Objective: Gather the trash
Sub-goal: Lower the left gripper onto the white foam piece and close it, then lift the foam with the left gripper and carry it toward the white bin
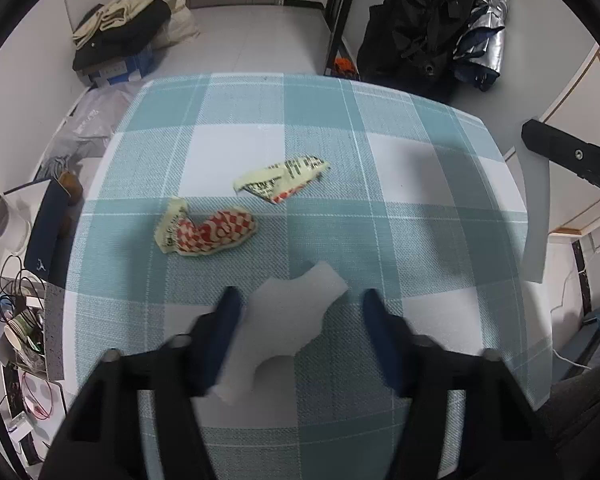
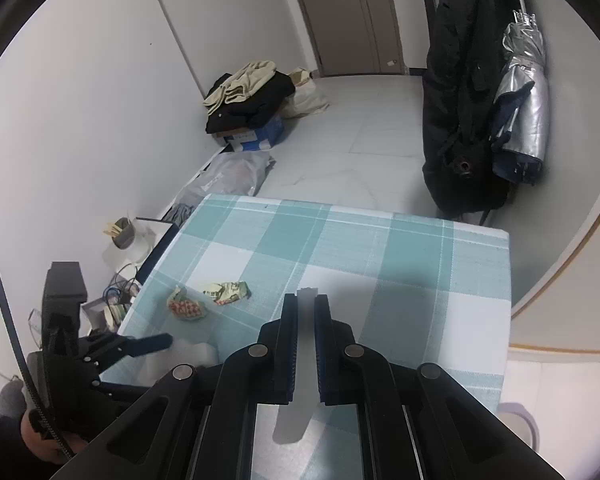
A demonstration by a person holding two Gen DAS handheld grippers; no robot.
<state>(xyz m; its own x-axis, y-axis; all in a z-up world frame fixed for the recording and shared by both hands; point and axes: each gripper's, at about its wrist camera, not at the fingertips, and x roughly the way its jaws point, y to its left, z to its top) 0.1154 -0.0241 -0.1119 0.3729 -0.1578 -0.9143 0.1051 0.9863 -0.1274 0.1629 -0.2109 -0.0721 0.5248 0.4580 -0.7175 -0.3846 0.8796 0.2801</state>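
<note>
A white foam scrap (image 1: 288, 312) lies on the checked tablecloth (image 1: 380, 140) between the fingers of my open left gripper (image 1: 302, 300); it also shows in the right wrist view (image 2: 184, 354). Beyond it lie a red-and-white checked wrapper (image 1: 208, 230) (image 2: 186, 308) and a yellow printed wrapper (image 1: 284, 178) (image 2: 228, 292). My right gripper (image 2: 307, 300) is shut on a flat white foam sheet (image 2: 304, 364), held edge-on above the table. The same sheet (image 1: 536, 216) hangs at the right in the left wrist view.
The table's left edge borders a cluttered shelf with a cup of sticks (image 2: 122, 232), cables and boxes (image 1: 24, 320). A black coat (image 2: 468, 92) and a silver umbrella (image 2: 524, 92) hang beyond the far right corner. Clothes lie piled on a box (image 2: 248, 108).
</note>
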